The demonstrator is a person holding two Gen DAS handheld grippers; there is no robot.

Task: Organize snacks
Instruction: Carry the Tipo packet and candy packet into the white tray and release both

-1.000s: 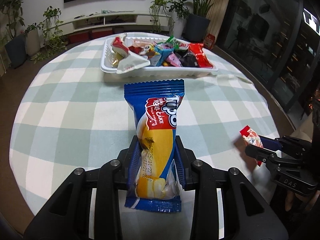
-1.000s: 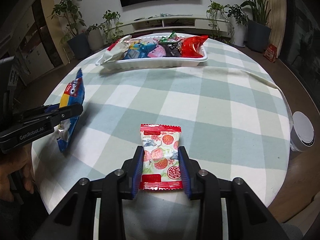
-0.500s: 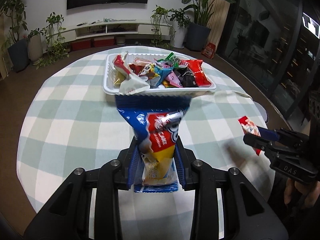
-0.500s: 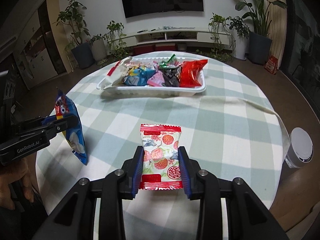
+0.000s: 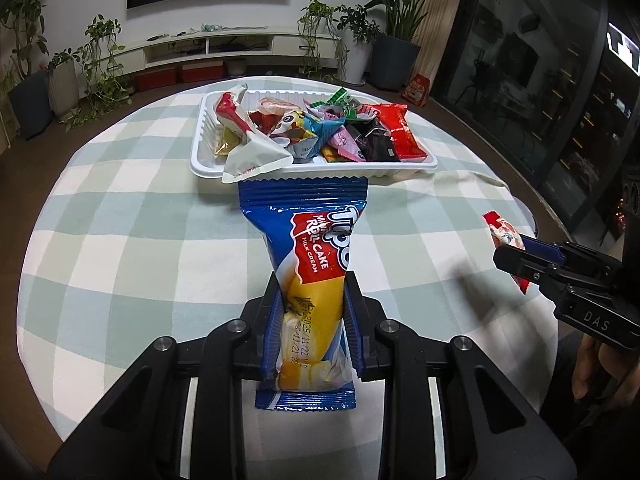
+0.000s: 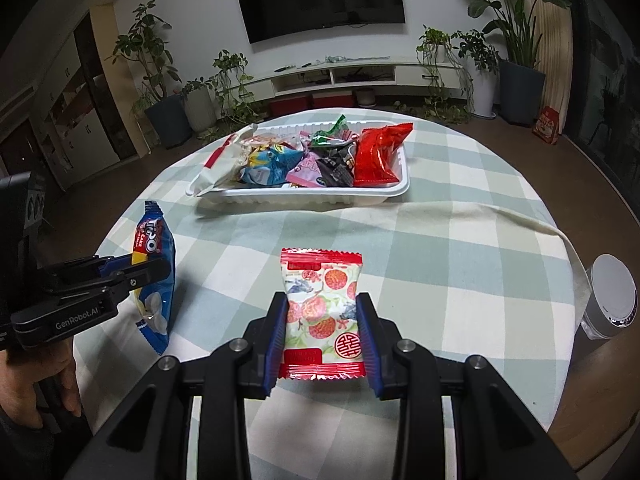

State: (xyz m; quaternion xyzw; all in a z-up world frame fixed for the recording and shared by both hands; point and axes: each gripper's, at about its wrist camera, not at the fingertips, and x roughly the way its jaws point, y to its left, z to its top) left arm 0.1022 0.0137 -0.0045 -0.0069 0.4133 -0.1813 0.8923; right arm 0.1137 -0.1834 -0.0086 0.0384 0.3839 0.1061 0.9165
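My left gripper (image 5: 312, 312) is shut on a blue Tipo roll cake packet (image 5: 310, 248) and holds it above the checked tablecloth, its top end near the white tray (image 5: 200, 160). The packet also shows in the right wrist view (image 6: 154, 280). My right gripper (image 6: 322, 330) is shut on a white and red lychee-print snack packet (image 6: 322, 308), held above the table; it also shows in the left wrist view (image 5: 502, 236). The tray (image 6: 396, 194) at the far side holds several mixed snack packets.
A round table with a green and white checked cloth (image 5: 120, 240). A grey cylindrical can (image 6: 610, 300) stands beyond the table's right edge. Potted plants, a TV and a low white shelf line the far wall.
Both grippers have risen with their packets, and the view has tilted up. The left gripper's roll cake has come closer to the tray's near rim.
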